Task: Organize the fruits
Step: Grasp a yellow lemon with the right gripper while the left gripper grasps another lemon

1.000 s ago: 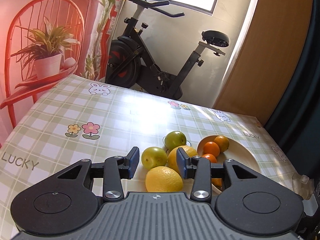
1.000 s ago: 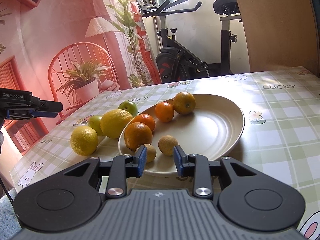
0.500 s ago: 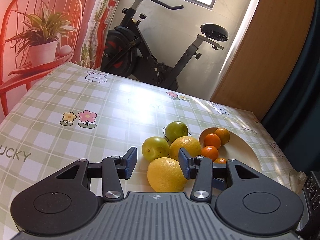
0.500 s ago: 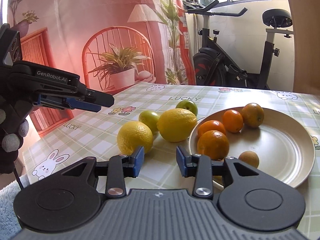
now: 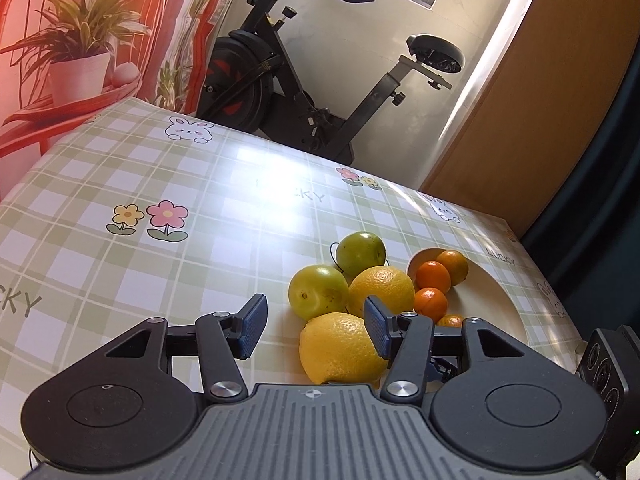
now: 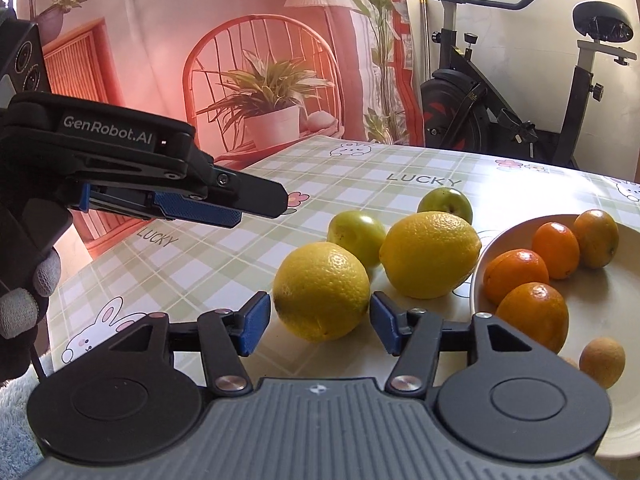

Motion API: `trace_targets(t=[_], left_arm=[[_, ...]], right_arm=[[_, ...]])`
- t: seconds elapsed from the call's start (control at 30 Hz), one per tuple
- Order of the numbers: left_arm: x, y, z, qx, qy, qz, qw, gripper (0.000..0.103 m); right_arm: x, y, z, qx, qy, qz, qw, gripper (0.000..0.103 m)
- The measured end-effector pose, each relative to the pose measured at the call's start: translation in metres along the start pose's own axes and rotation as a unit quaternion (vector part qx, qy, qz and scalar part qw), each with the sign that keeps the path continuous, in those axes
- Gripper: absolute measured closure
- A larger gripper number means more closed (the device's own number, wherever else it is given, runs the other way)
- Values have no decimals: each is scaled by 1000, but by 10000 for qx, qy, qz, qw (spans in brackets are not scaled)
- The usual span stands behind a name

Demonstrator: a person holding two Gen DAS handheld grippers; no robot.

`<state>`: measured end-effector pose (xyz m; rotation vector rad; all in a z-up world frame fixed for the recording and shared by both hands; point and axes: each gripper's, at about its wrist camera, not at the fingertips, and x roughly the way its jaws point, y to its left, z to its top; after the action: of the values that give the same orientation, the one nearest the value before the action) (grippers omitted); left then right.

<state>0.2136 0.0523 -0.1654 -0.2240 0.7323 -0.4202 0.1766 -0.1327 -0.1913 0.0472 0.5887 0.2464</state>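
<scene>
1. The near lemon (image 6: 321,290) lies on the checked tablecloth (image 6: 192,264), just left of the cream plate (image 6: 612,312) and apart from it.
2. A second lemon (image 6: 430,254) sits just behind it, close against the plate's rim; two green fruits (image 6: 356,232) lie beyond the lemons.
3. On the plate are four oranges (image 6: 534,316) and, at the near edge, a small brownish fruit (image 6: 602,362).
4. The right gripper (image 6: 316,326) has just been spreading its jaws; they stand apart on either side of the near lemon, and the blue pads (image 6: 252,328) do not press on it.
5. The left gripper (image 5: 316,330) has also just been opening. Its jaws are spread above the cloth, and the near lemon (image 5: 340,348) shows by its right pad, though I cannot tell if they touch.
6. In the right wrist view the left gripper (image 6: 256,206) reaches in from the left, held by a gloved hand (image 6: 24,300).
7. Behind the table stand an exercise bike (image 5: 304,84) and a pink backdrop (image 6: 180,40) printed with a chair and potted plant.
</scene>
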Motion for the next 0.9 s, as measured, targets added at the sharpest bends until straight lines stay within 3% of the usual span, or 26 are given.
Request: trace_targets(t=[0.33,0.53,0.9], left_arm=[[23,-7,-7,87,287,-163,9994,46],[27,-3,-9,-162,365,-287,9988,43],[35,-13,-19,-59,506,-319,9982,40]], right_arm=[[11,0,0,8,242,-77,9997,43],[10,-4,0,90,215,-54,9997,43],[4,-9,-2,253,164,55,9995,45]])
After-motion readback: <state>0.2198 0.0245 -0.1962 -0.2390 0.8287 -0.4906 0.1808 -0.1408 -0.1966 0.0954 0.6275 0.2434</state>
